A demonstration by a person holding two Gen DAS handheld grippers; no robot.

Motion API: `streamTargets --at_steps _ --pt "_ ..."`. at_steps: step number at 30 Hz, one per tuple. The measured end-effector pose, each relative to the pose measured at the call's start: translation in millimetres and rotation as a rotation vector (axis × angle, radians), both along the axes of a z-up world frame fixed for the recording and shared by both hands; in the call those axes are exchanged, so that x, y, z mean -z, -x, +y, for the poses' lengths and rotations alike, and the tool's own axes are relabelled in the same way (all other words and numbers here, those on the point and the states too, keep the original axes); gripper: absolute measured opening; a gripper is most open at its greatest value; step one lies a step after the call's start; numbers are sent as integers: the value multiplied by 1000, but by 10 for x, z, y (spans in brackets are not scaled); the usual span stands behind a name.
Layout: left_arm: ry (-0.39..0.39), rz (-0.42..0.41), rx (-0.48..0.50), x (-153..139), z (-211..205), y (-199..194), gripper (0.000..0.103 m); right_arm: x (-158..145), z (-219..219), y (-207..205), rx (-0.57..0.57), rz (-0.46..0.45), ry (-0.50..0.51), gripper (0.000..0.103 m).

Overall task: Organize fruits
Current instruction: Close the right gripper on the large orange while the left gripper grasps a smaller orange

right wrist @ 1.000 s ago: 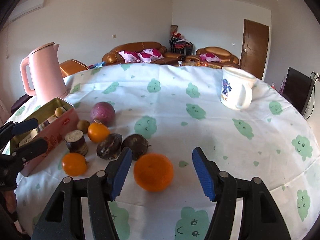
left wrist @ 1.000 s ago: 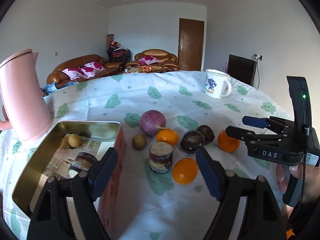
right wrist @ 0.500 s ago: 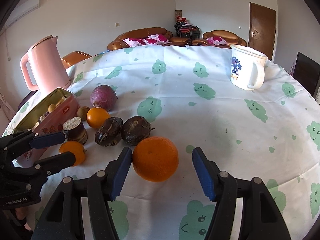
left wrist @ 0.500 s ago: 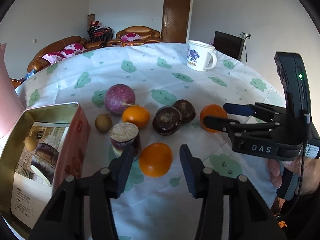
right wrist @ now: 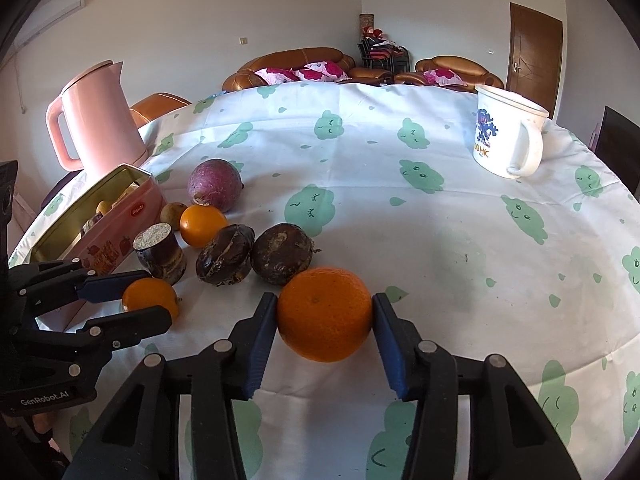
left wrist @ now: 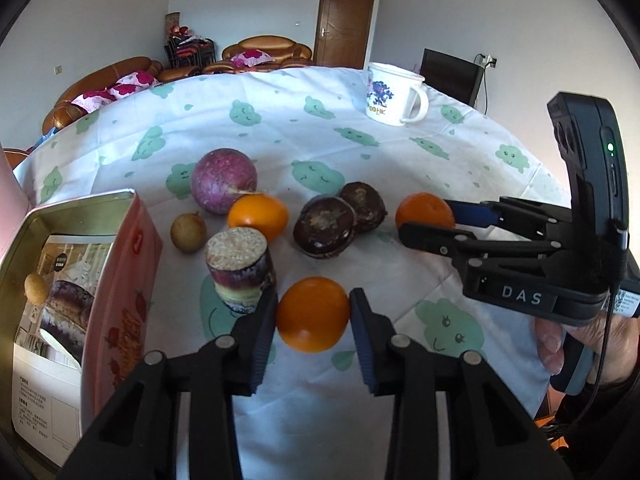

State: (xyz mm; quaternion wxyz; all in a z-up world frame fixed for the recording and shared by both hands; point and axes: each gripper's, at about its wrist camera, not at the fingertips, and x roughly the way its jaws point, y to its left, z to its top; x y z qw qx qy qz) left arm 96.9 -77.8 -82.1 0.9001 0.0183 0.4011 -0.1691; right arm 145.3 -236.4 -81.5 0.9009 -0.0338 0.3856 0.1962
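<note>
Mostly undone. Pink tin point(left wrist: 120, 292) at desk point(right wrist: 400, 216) left edge held only small round fruit and dark chunk.

Loose beside tin: purple fruit point(left wrist: 223, 180), two dark fruits, third orange, cane piece, small brown fruit.

Left claw point(left wrist: 313, 312) closed on small orange point(left wrist: 312, 314); right claw point(right wrist: 325, 314) closed on large orange point(right wrist: 325, 314). Both on cloth.

Read: "DAS", "GenRobot.AI" on claws; "HK" on mug point(right wrist: 506, 132).
</note>
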Motion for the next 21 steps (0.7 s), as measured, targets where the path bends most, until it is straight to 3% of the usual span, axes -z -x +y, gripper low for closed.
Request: streamTargets --at_steps 21 --pt "18 -131 -48 -168 109 152 38 -101 -67 108 -37 -74 -80 49"
